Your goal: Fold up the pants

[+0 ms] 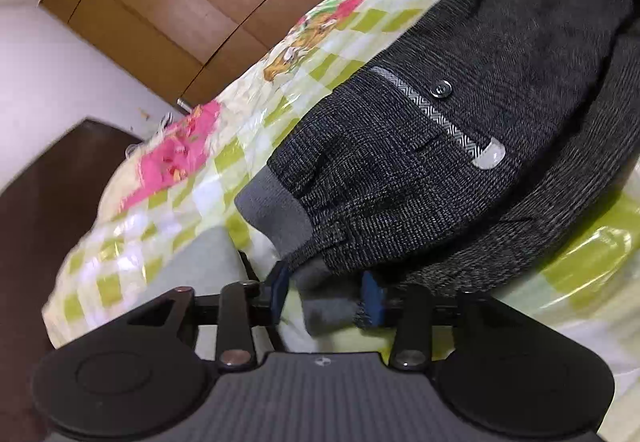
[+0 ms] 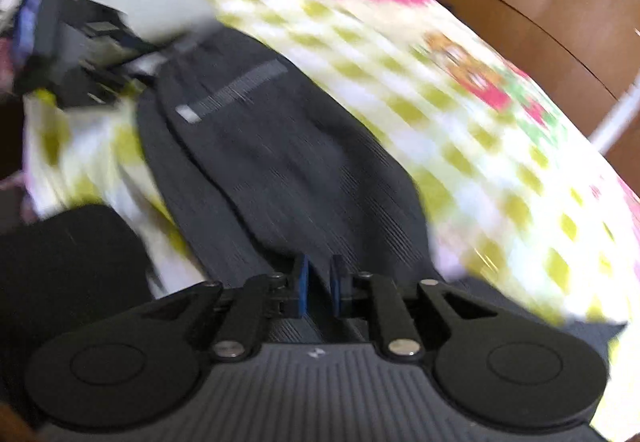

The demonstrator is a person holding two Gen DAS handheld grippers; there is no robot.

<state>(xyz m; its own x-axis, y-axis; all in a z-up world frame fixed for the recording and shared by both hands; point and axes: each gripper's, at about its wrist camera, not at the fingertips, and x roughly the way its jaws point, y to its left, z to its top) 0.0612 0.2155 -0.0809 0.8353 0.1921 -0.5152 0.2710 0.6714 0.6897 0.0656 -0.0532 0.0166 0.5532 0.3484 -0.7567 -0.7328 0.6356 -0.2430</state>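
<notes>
Pants [image 1: 500, 89]: far end cut off by the upper right edge of the left wrist view. Right wrist view: smeared by motion blur; tablecloth [image 2: 460, 101] print unreadable. Left gripper [image 2: 72, 53]: blurred there, fingers indistinct.

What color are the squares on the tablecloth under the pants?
Yellow-green and white squares on the tablecloth, with pink flowers; clearest in the left wrist view.

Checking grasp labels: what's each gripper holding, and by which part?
Both grip the pants. Left gripper pinches the grey ribbed cuff end. Right gripper is shut on dark fabric at the opposite end; blur hides which part.
</notes>
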